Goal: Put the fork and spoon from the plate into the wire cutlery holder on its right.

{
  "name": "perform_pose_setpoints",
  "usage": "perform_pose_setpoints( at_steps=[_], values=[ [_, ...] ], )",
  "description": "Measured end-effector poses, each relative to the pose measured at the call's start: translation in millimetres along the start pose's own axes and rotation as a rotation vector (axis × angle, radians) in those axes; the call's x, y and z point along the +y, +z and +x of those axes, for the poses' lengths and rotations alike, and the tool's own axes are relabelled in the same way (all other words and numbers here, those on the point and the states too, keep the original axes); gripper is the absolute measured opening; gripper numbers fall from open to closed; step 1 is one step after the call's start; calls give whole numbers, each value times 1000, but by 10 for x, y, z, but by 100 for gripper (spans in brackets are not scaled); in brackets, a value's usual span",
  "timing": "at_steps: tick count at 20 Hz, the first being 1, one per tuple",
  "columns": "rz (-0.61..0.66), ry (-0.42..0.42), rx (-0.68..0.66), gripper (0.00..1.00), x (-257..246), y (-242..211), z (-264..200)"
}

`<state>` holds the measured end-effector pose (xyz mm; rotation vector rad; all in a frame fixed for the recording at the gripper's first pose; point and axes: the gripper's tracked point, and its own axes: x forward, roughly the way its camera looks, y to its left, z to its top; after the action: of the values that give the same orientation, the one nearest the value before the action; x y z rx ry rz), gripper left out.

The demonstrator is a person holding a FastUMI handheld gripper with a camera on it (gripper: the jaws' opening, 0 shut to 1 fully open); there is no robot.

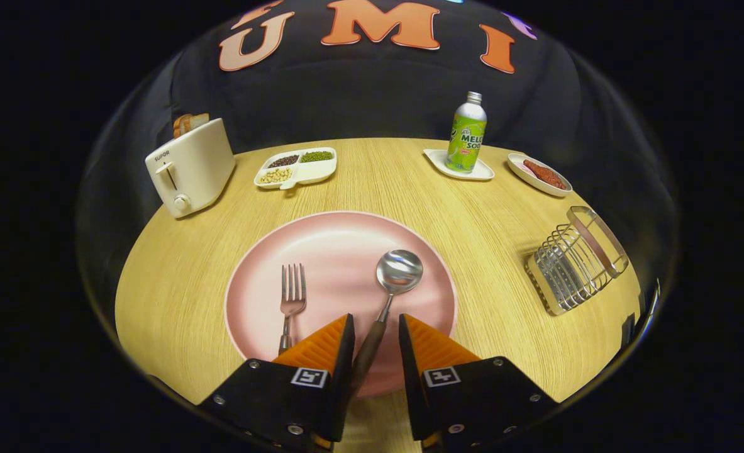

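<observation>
Your claw: narrowly parted, 2 fingers flanking the spoon handle, contact unclear | spoon and fork: on the pink plate, frame center | wire cutlery holder: tipped on the desk, right of frame.

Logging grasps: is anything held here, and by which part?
Nothing is held. The spoon's handle lies between the open fingers of the gripper, which do not press on it.

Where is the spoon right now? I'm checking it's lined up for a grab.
The spoon lies on the pink plate, right of the fork, its handle running back between the open claw's fingers.
</observation>
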<state>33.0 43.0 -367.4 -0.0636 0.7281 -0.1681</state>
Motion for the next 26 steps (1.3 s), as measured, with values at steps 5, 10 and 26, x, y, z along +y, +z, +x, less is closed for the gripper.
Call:
perform_pose_setpoints(
  at_steps=[5,10,26],
  values=[
    [16,-19,9,7,-72,31,54],
    [24,18,-11,2,-107,187,-148],
    [-109,63,9,2,-1276,854,-1002]
  ],
)
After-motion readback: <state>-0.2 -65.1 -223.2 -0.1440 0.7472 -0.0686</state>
